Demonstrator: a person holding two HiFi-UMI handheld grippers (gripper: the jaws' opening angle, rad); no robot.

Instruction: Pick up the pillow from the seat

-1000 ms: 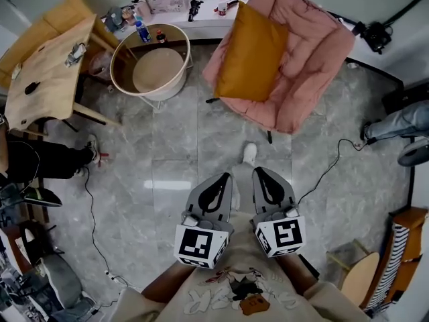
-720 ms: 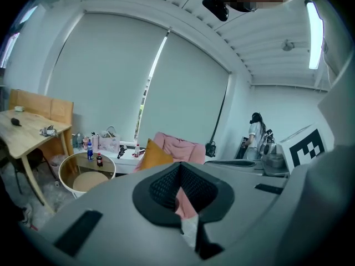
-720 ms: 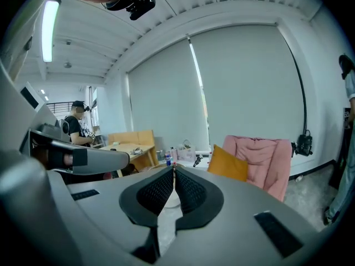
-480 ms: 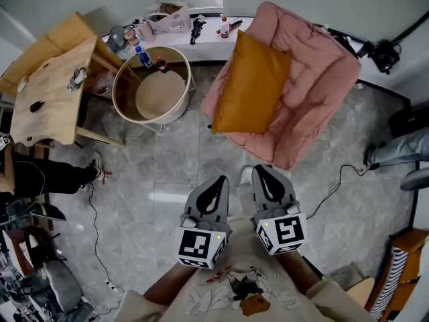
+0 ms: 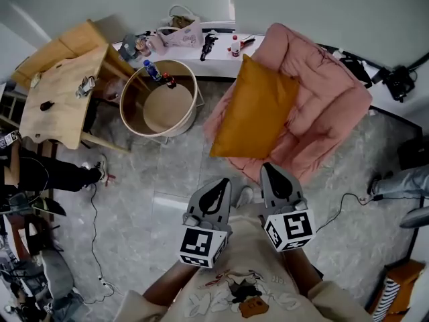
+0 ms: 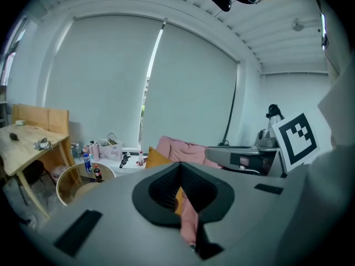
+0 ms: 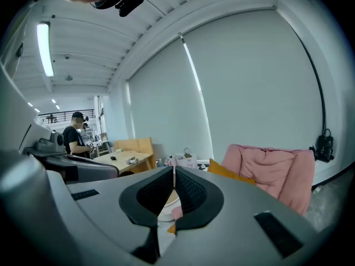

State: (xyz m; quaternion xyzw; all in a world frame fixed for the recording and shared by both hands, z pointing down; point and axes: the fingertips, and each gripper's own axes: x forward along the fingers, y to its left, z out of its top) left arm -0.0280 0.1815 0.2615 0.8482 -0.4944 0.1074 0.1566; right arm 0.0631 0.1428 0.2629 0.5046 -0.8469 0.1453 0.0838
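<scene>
An orange pillow [image 5: 255, 109] leans upright against the back of a pink padded chair [image 5: 322, 102], on its seat. Both grippers are held low in front of me, pointing at the chair. My left gripper [image 5: 218, 182] is shut and holds nothing; its tip is just short of the chair's near edge. The right gripper [image 5: 271, 168], also shut and holding nothing, reaches the seat's front edge below the pillow. In the left gripper view the pillow [image 6: 156, 158] and chair [image 6: 186, 148] show beyond the closed jaws. The right gripper view shows the pillow [image 7: 233, 171] right of its jaws.
A round wooden side table [image 5: 161, 99] with small bottles stands left of the chair. A wooden table [image 5: 64, 89] is further left. A low white shelf [image 5: 201, 42] with a bag runs along the wall. Cables [image 5: 90, 206] lie on the floor. A person [image 5: 40, 173] sits at left.
The view has moved forward: chair and pillow are now much nearer the grippers. Both grippers stay shut and side by side.
</scene>
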